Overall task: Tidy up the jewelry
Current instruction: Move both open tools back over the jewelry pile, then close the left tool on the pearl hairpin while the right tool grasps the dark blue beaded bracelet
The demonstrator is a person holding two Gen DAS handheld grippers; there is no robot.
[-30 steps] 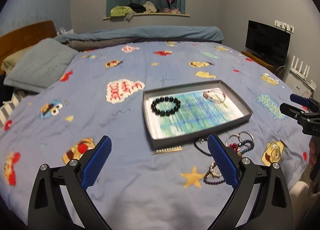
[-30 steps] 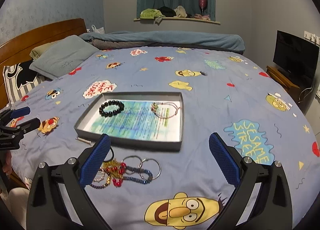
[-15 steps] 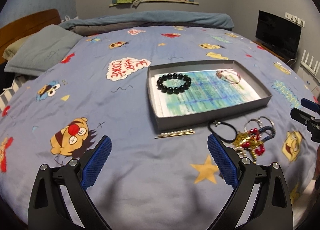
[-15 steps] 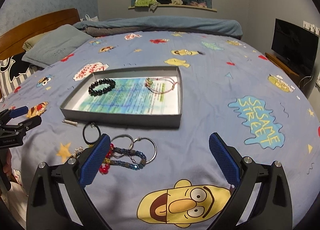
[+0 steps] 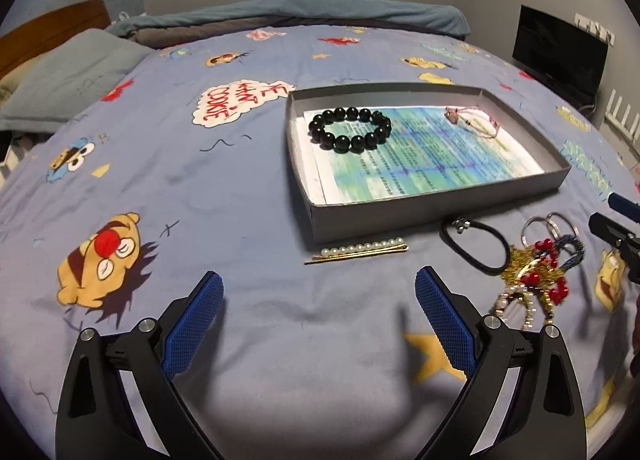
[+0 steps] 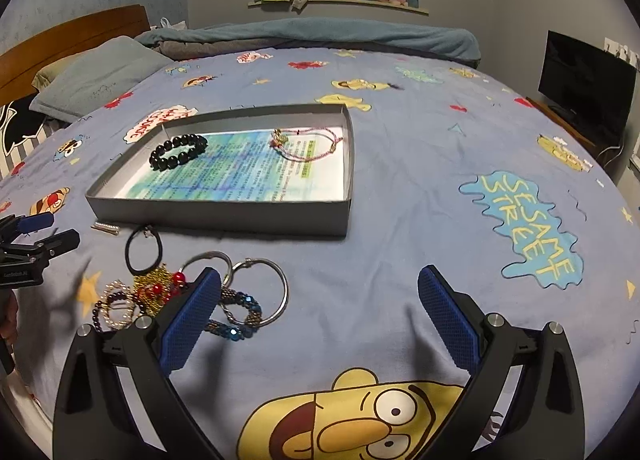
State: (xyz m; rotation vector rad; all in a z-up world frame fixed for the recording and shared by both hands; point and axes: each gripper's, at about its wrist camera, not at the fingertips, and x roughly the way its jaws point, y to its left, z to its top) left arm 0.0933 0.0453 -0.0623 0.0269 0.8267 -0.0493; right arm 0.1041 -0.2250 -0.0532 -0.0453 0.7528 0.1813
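**Left wrist view: both grippers spread, loose jewelry below the box's near wall**

The left gripper is seen spread wide over the bedsheet, nothing held between its blue pads. A pearl hairpin lies just ahead of it, beside the near wall of the grey box but apart from it. Bare sheet is noted to the left of the box and between the pads.

Inside the box, a black bead bracelet and a pink cord bracelet rest on a printed paper liner (its text too blurred to be read).

A black hair tie lies near the box's front corner, touching a tangled pile of jewelry: gold chain, red beads, pearl loops.

From the right wrist view, the right gripper is likewise spread and empty. Its left pad overlaps the pile in the picture; contact cannot be told. Two metal rings and a blue beaded strand lie beside that pad. Open sheet extends to the right of the box.

Writing legible on the sheet: "SESAME STREET", and "ME WANT COOKIE".
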